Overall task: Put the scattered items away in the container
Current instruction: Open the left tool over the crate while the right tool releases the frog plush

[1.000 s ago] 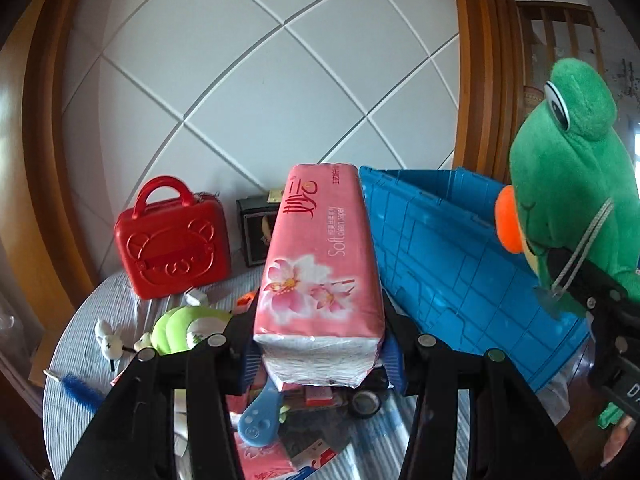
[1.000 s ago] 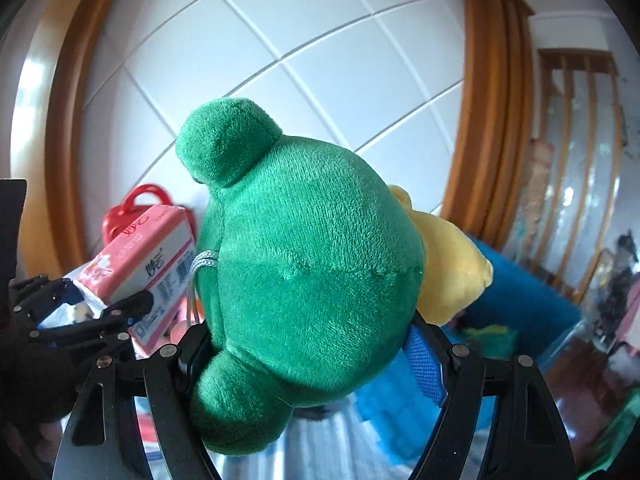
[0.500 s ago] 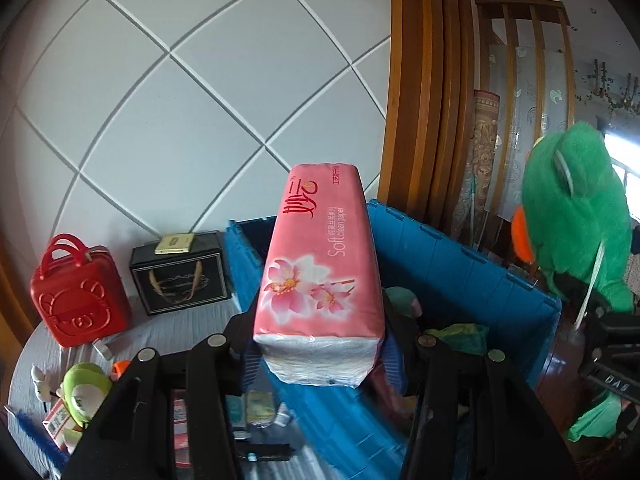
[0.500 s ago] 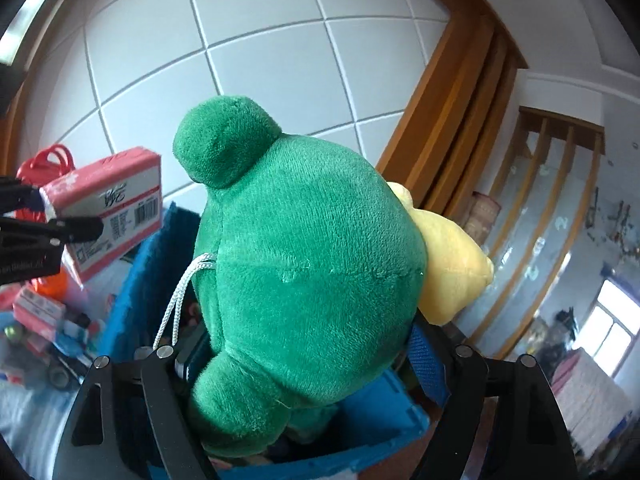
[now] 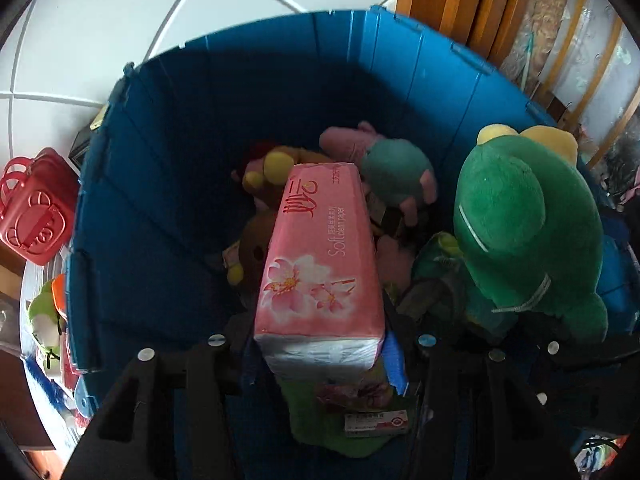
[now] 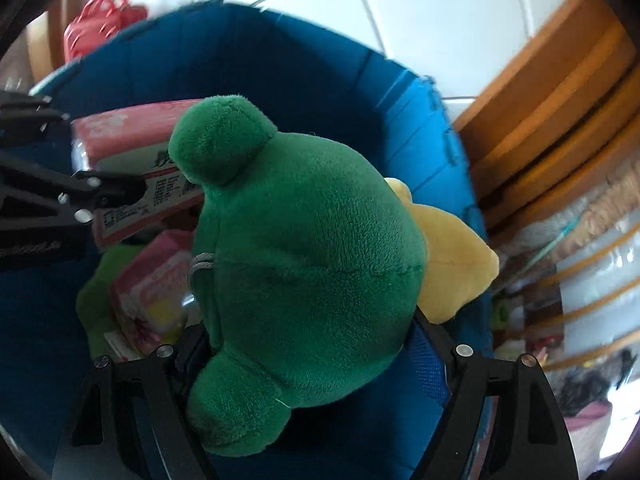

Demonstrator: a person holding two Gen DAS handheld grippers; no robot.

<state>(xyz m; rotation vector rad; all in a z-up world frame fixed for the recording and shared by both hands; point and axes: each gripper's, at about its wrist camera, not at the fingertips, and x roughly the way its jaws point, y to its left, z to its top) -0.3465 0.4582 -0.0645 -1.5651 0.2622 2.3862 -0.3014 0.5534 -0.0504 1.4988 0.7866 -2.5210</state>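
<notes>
My left gripper (image 5: pixel 320 354) is shut on a pink tissue pack (image 5: pixel 320 264) and holds it over the open blue bin (image 5: pixel 160 184). My right gripper (image 6: pixel 312 360) is shut on a green frog plush (image 6: pixel 304 264) and holds it over the right side of the same bin (image 6: pixel 280 60). The frog also shows in the left wrist view (image 5: pixel 528 232). The tissue pack shows at the left in the right wrist view (image 6: pixel 132 168). Several plush toys (image 5: pixel 396 172) and another pink pack (image 6: pixel 152 292) lie in the bin.
A red bear-face case (image 5: pixel 32 216) and a small green toy (image 5: pixel 44 316) stand on the table left of the bin. A white tiled wall (image 5: pixel 120 20) is behind. Wooden frames (image 6: pixel 560 120) stand at the right.
Both grippers have moved forward and tipped down over the bin. The tissue pack and the frog now hang above the bin's inside instead of in front of it.
</notes>
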